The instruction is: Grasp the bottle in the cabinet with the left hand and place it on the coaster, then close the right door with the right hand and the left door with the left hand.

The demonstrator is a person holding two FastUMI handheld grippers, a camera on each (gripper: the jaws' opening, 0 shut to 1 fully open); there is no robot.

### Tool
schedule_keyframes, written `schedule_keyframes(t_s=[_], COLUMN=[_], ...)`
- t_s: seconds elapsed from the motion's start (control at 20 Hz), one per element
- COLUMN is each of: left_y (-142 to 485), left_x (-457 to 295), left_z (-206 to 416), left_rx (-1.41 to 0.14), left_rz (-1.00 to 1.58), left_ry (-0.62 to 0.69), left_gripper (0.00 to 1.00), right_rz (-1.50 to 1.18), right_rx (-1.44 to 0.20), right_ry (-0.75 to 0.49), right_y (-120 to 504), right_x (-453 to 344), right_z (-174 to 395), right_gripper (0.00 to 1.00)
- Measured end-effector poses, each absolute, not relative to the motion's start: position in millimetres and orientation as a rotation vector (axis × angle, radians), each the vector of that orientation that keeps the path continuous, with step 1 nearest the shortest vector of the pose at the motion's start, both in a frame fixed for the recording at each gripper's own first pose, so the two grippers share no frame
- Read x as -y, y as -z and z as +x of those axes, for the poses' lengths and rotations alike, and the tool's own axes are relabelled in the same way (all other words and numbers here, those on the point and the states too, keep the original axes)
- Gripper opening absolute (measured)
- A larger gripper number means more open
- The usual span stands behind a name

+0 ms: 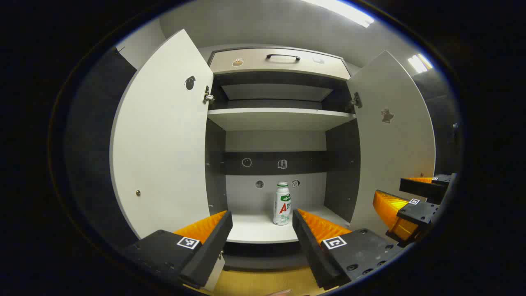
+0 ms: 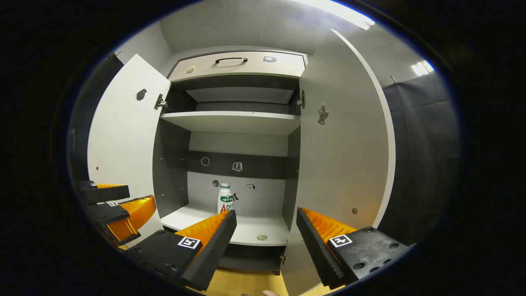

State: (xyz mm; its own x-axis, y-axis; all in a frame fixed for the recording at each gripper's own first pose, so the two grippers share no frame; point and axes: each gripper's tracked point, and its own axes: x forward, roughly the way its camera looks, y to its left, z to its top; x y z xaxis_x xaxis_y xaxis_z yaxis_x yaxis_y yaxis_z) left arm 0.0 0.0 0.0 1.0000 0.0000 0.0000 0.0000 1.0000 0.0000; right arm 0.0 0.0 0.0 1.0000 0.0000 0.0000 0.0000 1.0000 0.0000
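A small white bottle (image 1: 282,203) with a green-and-red label stands upright on the cabinet's lower shelf (image 1: 254,230), towards the back. My left gripper (image 1: 261,220) is open in front of the shelf, short of the bottle, which shows just left of its right finger. In the right gripper view the bottle (image 2: 224,199) stands behind the left finger of my right gripper (image 2: 266,218), which is open and holds nothing. Both doors stand wide open: the left door (image 1: 164,144) and the right door (image 1: 394,135). A small round disc (image 2: 262,237) lies near the shelf's front edge.
The right gripper (image 1: 404,201) hangs by the right door's lower edge; the left gripper (image 2: 119,205) hangs by the left door (image 2: 123,131). An upper shelf (image 1: 279,117) and a drawer with a dark handle (image 1: 282,56) sit above. A yellow wooden surface (image 1: 263,283) lies below.
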Motion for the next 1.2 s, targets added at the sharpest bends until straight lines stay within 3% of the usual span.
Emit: schedule_keyframes(t_s=[1.2], left_y=[6.7], left_x=[-16.4], left_z=[-11.6], left_rx=[-0.008], left_rz=[0.000], left_ry=[0.035], left_gripper=[0.93], right_rz=[0.035], right_rx=[-0.036], right_ry=[0.030], right_y=[5.9], right_x=[-9.6], right_z=[-27.7], right_gripper=[0.98])
